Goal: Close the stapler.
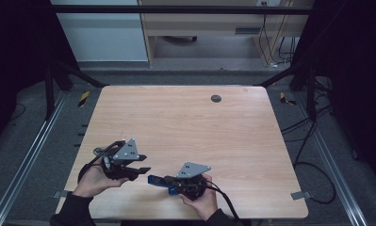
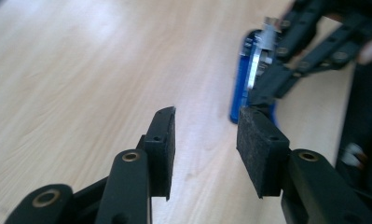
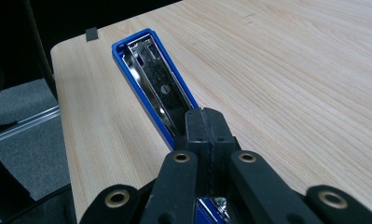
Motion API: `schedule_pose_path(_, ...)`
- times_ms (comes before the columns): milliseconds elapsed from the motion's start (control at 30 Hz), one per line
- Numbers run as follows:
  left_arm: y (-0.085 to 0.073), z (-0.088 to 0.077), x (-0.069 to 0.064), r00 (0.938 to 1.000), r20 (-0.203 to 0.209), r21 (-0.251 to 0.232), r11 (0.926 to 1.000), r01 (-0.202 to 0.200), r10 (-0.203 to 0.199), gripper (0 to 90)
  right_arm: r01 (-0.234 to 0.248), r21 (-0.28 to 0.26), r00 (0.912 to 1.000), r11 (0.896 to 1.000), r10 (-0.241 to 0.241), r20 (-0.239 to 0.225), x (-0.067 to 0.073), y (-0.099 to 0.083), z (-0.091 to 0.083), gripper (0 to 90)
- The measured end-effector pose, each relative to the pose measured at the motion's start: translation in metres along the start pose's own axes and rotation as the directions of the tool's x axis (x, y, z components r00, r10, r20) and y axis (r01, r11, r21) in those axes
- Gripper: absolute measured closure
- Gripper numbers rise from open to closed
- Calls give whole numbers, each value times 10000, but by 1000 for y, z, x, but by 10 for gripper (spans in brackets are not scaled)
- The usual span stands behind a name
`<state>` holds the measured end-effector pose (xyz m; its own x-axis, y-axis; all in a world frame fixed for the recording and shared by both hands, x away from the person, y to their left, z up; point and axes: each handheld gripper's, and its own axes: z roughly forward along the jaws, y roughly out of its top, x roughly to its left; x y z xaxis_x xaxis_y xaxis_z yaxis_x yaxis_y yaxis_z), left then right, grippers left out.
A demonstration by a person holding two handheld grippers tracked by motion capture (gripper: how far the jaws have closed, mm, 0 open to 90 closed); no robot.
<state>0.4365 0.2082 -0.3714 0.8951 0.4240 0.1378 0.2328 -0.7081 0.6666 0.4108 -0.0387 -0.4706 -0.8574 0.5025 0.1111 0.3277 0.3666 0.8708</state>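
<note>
A blue stapler (image 1: 155, 180) lies low over the front of the wooden table (image 1: 185, 122), its blue tray and bright metal channel (image 3: 148, 60) pointing left. My right gripper (image 1: 169, 181) is shut on its near end; in the right gripper view the pads (image 3: 205, 119) meet tightly over the metal part. My left gripper (image 1: 143, 165) hovers just left of the stapler's tip, open, with nothing between its pads (image 2: 204, 140). In the left gripper view the stapler (image 2: 242, 79) stands on edge just beyond the right-hand pad, held by the right gripper (image 2: 267, 88).
A round grey grommet (image 1: 216, 98) sits near the table's far edge. The table's near left corner (image 3: 58, 51) lies close beyond the stapler's tip. Metal rails (image 1: 30, 155) run along both sides, and cables (image 1: 313, 169) trail on the floor at the right.
</note>
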Motion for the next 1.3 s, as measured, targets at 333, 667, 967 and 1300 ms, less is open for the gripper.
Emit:
schedule_pose_path(333,-42,7,6,9725,-1119,-1416,9720,1876,-2040,586,4,-35,10000,10000,-4,19,0,0,-2,900)
schedule_pose_path(667,-62,23,3,9476,-1631,-1617,9550,2488,-2746,561,-39,-81,10000,10000,40,86,-1,0,-5,900)
schedule_pose_path(967,-72,27,1,9390,-2247,-1761,9586,2238,-2605,548,-128,-89,9999,9999,129,102,-3,0,-8,900)
schedule_pose_path(1300,-77,33,0,9448,-2074,-1765,9597,2187,-2535,547,-306,-162,9989,9994,311,338,-7,-1,-16,900)
